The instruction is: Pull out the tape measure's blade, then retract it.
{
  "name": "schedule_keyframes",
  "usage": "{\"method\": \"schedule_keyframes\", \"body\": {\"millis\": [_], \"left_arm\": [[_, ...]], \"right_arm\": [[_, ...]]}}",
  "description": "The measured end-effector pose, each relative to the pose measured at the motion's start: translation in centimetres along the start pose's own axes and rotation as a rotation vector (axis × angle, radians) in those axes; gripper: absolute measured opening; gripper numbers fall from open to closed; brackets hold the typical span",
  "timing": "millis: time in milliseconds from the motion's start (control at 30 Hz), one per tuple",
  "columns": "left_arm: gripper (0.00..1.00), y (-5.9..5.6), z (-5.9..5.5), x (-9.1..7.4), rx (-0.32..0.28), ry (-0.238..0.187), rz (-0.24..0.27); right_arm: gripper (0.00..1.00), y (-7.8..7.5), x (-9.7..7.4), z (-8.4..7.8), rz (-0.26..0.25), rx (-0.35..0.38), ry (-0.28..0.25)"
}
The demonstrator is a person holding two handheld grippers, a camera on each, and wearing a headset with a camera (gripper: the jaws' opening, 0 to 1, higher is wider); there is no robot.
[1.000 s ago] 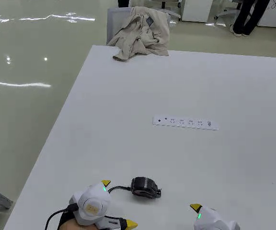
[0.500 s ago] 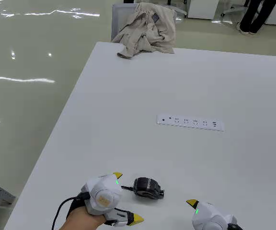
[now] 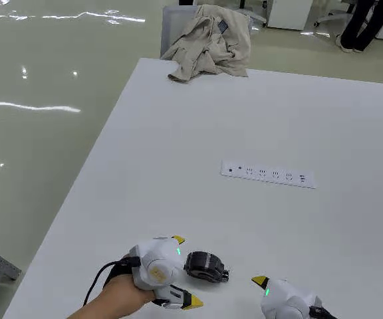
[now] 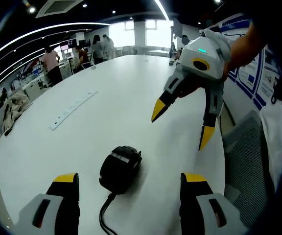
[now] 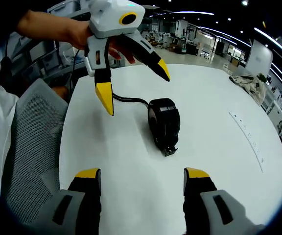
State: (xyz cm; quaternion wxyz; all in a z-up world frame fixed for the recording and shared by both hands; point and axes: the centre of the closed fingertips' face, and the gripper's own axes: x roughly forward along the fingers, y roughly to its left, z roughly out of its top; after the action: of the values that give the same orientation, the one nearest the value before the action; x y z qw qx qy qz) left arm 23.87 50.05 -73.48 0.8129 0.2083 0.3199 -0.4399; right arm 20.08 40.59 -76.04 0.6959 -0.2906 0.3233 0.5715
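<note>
Jaws of the left gripper (image 3: 185, 271) stand apart by the worktop's (image 3: 178, 166) near edge. The black tape measure (image 3: 205, 266) lies just ahead between them, untouched, blade in. Right of it hovers the right gripper (image 4: 181, 126), jaws apart.

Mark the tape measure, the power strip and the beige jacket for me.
tape measure (image 3: 203, 265), head view, on the middle of its black case.
power strip (image 3: 268, 175), head view, on its white top face among the sockets.
beige jacket (image 3: 208, 36), head view, on the bunched cloth near its middle.
</note>
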Motion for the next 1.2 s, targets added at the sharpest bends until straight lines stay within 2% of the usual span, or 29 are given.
{"method": "schedule_keyframes", "body": {"millis": [67,200,467,733,967,1033,1100,1200], "left_arm": [[0.81,0.1,0.1,0.4,0.025,-0.002,-0.009],[0.8,0.2,0.3,0.9,0.034,0.0,-0.028],[0.78,0.1,0.0,2.1,0.067,0.014,-0.067],[0.76,0.6,-0.3,3.2,0.088,0.027,-0.088],[0.71,0.9,-0.6,3.9,0.112,0.036,-0.103],[0.68,0.6,-0.6,4.1,0.139,0.031,-0.124],[0.65,0.7,-0.6,4.3,0.163,0.034,-0.125],[0.65,0.7,-0.6,4.6,0.153,0.037,-0.136]], "right_arm": [[0.69,-0.2,0.2,-0.1,0.003,-0.011,0.003],[0.68,-0.6,0.7,0.0,0.011,-0.026,0.002],[0.65,-1.6,1.9,0.0,0.023,-0.053,0.01],[0.64,-2.2,3.1,-0.2,0.048,-0.064,0.024],[0.62,-2.9,4.1,-0.3,0.063,-0.079,0.028],[0.61,-3.1,4.4,-0.2,0.069,-0.088,0.025],[0.6,-3.2,4.7,-0.2,0.072,-0.098,0.022],[0.59,-3.6,5.2,-0.3,0.072,-0.105,0.02]]}}
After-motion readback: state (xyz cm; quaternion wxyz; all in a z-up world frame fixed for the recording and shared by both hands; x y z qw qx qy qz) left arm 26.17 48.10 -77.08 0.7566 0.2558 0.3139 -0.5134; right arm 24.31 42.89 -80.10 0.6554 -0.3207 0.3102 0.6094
